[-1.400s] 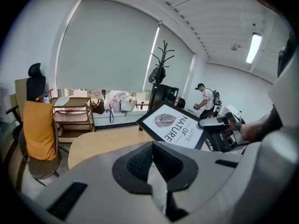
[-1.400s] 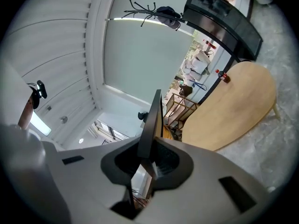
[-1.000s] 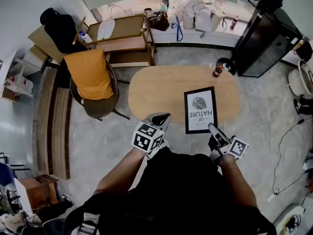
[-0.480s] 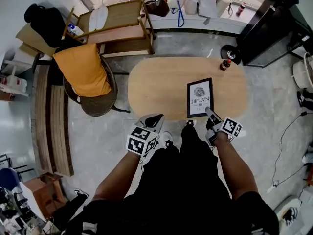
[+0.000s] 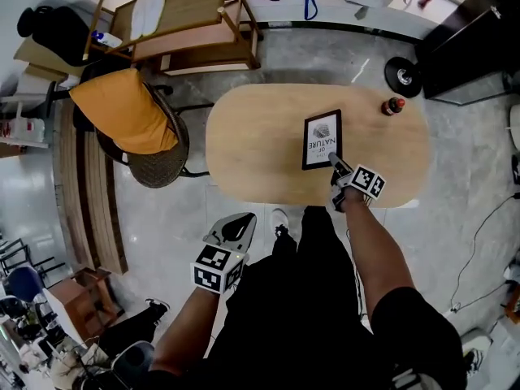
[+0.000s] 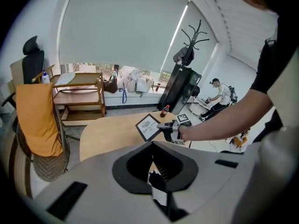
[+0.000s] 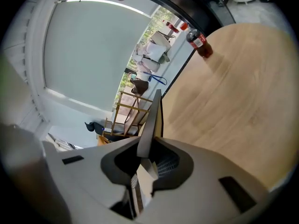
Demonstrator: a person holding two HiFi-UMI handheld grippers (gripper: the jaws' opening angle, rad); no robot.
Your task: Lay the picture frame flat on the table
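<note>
Close to the person's body, the left gripper [image 5: 237, 222] hangs low beside the hip, short of the table [image 5: 252, 149]. Its own view shows its jaws pressed together on nothing. Farther out, the right arm reaches straight over the near edge, and the right gripper [image 5: 335, 162] is clamped on the near corner of the picture frame [image 5: 322, 139]. The right gripper view shows the frame edge-on, while the left gripper view shows it tilted over the tabletop. Beyond it stands a bottle [image 5: 393, 106].
</note>
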